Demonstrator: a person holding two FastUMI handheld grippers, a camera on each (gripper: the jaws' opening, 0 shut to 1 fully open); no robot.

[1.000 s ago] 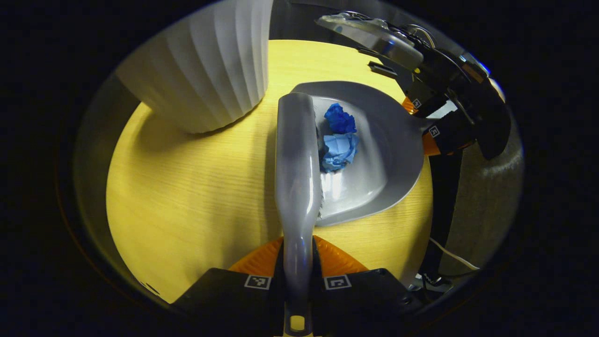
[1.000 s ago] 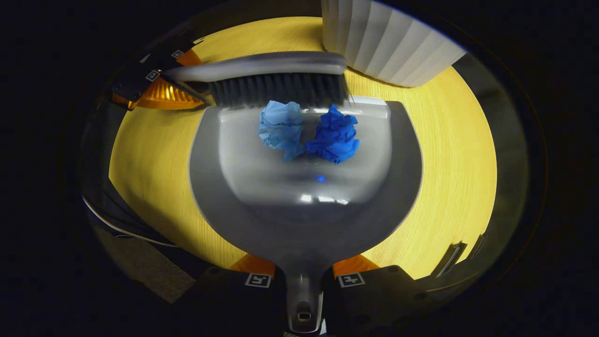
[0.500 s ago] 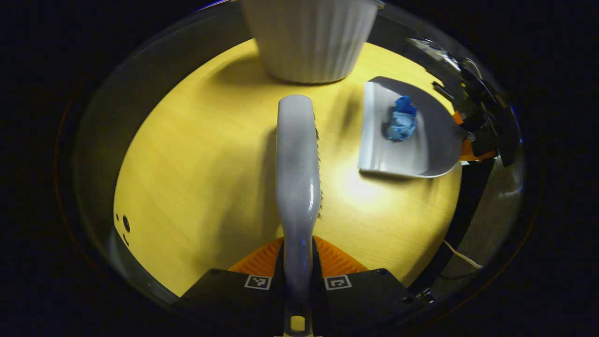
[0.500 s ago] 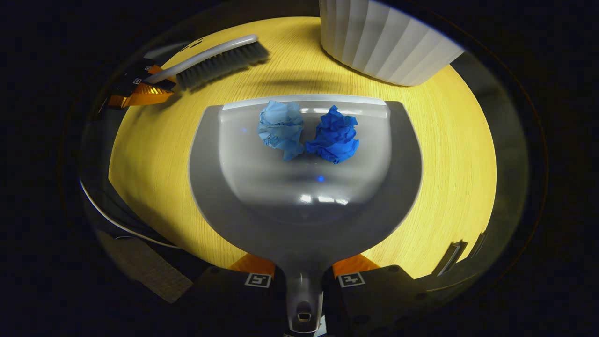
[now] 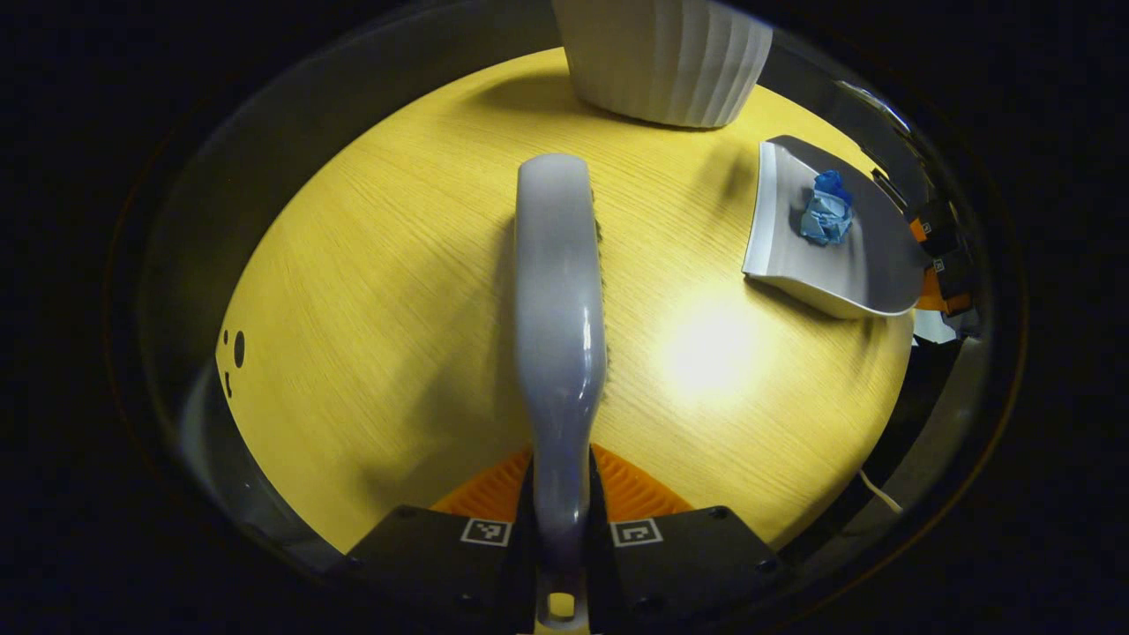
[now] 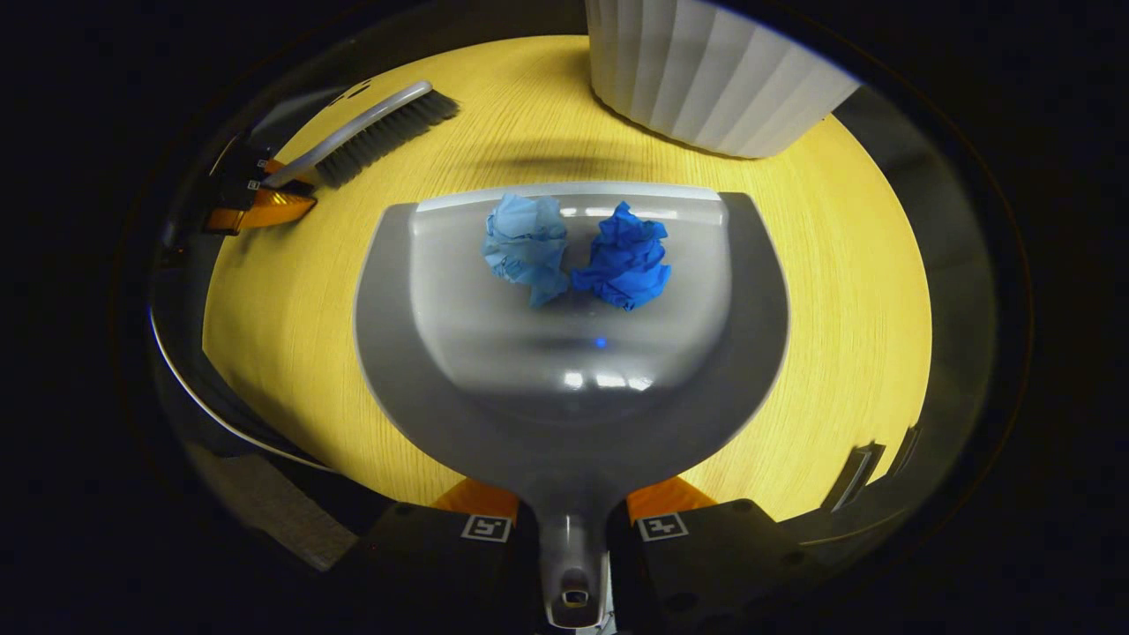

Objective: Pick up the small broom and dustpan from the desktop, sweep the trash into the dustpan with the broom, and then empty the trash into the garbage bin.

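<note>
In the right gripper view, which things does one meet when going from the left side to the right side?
Left gripper → broom → light blue paper ball → dark blue paper ball → white ribbed garbage bin.

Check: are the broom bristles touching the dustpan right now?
Apart. In the right gripper view the broom sits off to the upper left, with bare desktop between its bristles and the dustpan lip.

Left gripper (image 5: 561,529) and right gripper (image 6: 573,527) each have a black body with two small square black-and-white markers.
</note>
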